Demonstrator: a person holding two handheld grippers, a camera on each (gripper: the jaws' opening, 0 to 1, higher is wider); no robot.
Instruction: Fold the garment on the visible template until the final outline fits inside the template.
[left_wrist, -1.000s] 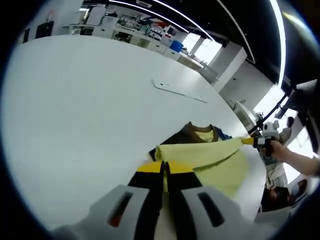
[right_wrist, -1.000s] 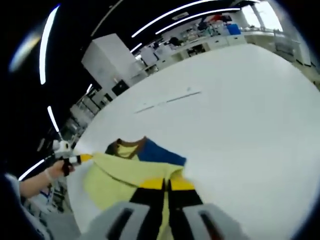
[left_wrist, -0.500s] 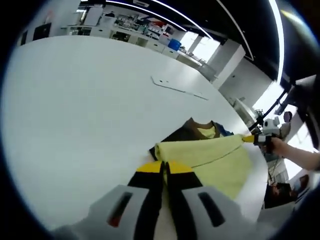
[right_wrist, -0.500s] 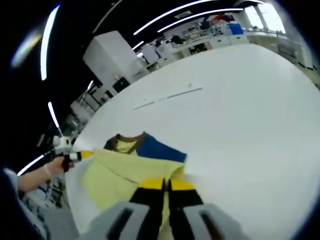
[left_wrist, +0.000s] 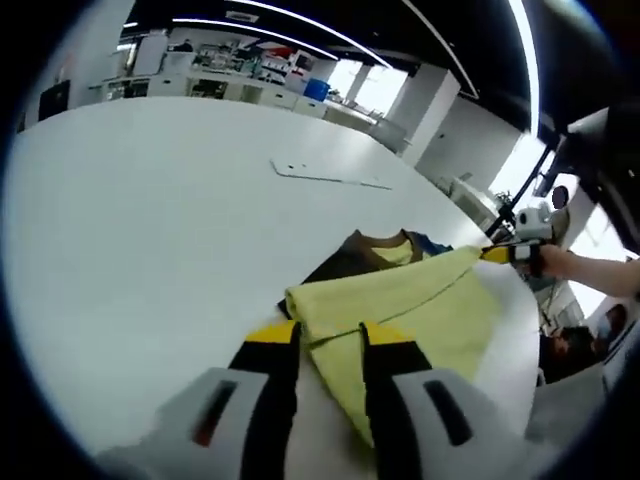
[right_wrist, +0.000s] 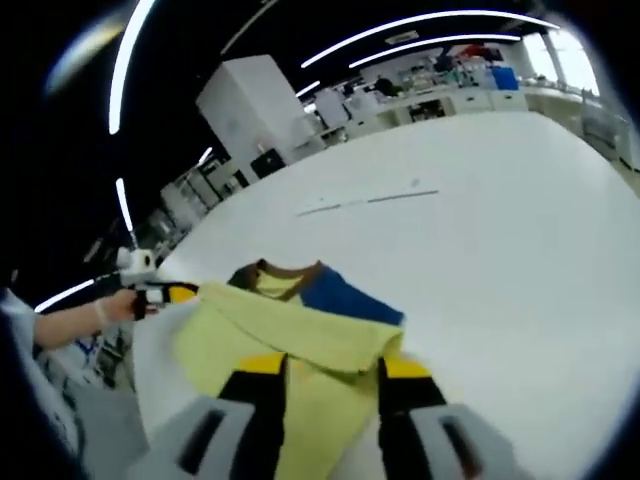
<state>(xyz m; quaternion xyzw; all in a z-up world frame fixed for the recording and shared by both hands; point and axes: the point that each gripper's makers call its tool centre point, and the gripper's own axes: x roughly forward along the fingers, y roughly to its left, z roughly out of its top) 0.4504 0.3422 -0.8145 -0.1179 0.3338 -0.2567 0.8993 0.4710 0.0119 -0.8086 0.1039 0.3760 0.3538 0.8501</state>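
A yellow-green garment (left_wrist: 410, 305) with a brown collar (left_wrist: 378, 243) lies folded over on the white table (left_wrist: 150, 220). My left gripper (left_wrist: 328, 342) is open, its jaws standing apart on either side of the garment's near folded edge. In the right gripper view the same garment (right_wrist: 275, 335) shows a blue part (right_wrist: 345, 297) and the collar (right_wrist: 272, 274). My right gripper (right_wrist: 333, 365) is open too, with the fabric's edge between its spread jaws. Each gripper appears at the far corner of the cloth in the other's view: the right gripper (left_wrist: 503, 253), the left gripper (right_wrist: 168, 293).
A thin grey line marking (left_wrist: 320, 176) lies on the table beyond the garment, also visible as the line marking (right_wrist: 368, 201). A person's hand (left_wrist: 562, 262) holds the far gripper. Shelves and benches stand behind the table (right_wrist: 520, 200).
Both grippers were shut on the garment's folded edge; now both have opened and let it go. The fold rests on the table. Both cameras have shifted slightly.
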